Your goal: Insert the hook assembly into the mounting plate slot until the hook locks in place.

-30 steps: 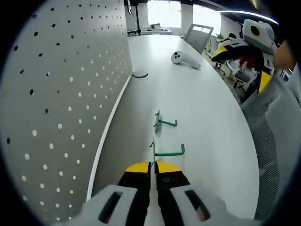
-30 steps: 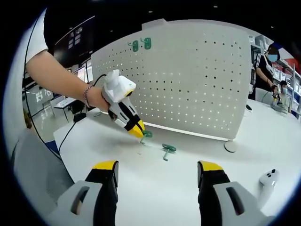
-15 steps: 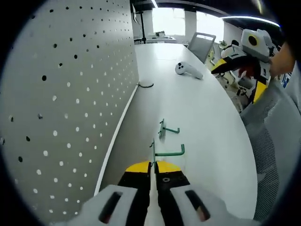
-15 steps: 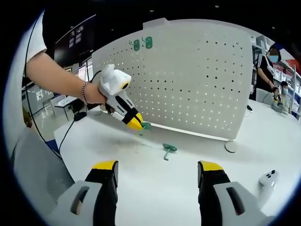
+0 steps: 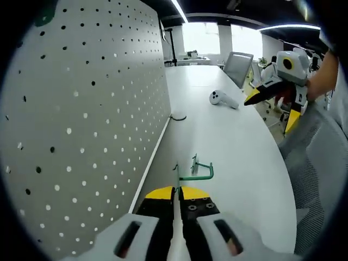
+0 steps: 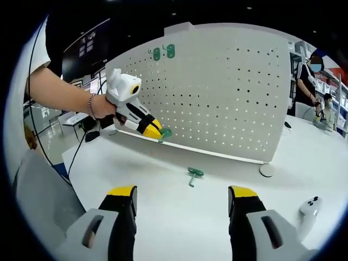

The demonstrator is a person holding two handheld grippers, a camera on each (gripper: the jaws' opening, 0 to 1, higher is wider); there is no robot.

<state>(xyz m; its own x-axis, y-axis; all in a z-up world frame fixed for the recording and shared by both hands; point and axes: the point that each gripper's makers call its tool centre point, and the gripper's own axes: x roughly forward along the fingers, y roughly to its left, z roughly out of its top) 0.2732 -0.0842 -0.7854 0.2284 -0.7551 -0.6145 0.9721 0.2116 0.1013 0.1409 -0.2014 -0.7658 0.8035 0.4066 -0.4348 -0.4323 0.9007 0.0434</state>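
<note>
Up close, the left gripper (image 5: 175,191) is clamped on a green hook (image 5: 193,175), its arm running crosswise beside the pegboard (image 5: 81,125). From the right gripper view, jaws spread wide with nothing between, a second hook (image 6: 193,174) lies on the table (image 6: 179,217), two more (image 6: 163,52) hung high

White table (image 6: 163,212): 1 green hook (image 6: 193,174), controller (image 6: 310,206), pegboard (image 6: 228,92).

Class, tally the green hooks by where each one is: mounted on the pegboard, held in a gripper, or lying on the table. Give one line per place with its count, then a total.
Mounted on the pegboard: 2
Held in the left gripper: 1
Lying on the table: 1
Total: 4 green hooks
</note>
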